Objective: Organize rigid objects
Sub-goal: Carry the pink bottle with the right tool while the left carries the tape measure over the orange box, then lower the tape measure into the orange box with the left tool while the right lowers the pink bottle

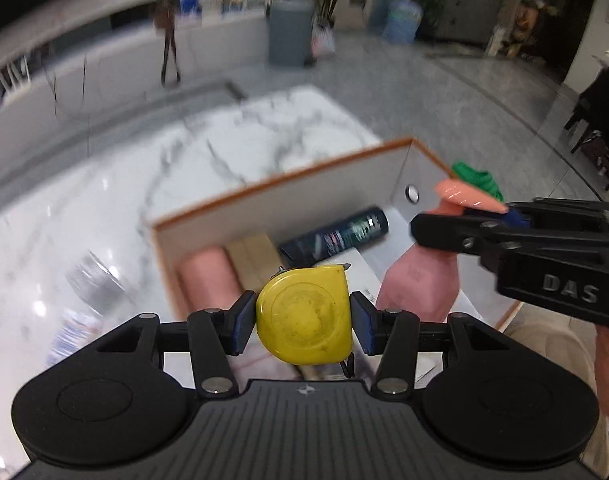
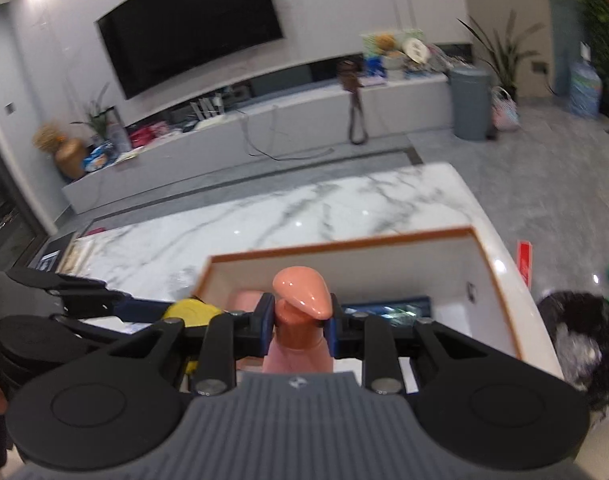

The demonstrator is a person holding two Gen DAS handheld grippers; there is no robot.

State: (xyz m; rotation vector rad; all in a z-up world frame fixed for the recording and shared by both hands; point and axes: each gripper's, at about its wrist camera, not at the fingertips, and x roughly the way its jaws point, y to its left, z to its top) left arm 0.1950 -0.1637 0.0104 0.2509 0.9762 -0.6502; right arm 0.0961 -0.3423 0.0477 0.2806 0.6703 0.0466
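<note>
My left gripper (image 1: 303,316) is shut on a yellow tape measure (image 1: 304,314) and holds it above the near end of a white box with an orange rim (image 1: 276,184). My right gripper (image 2: 298,322) is shut on the neck of a pink pump bottle (image 2: 300,344) with an orange pump head (image 2: 302,290), held upright over the same box (image 2: 344,245). In the left wrist view the bottle (image 1: 420,284) hangs at the right. The tape measure also shows in the right wrist view (image 2: 190,311). Inside the box lie a pink roll (image 1: 208,280) and a dark tube (image 1: 336,236).
The box stands on a white marble table (image 1: 224,152), near its right edge. A clear plastic item (image 1: 92,280) lies on the table to the left of the box. Beyond the table are grey floor, a grey bin (image 2: 470,104) and a TV wall.
</note>
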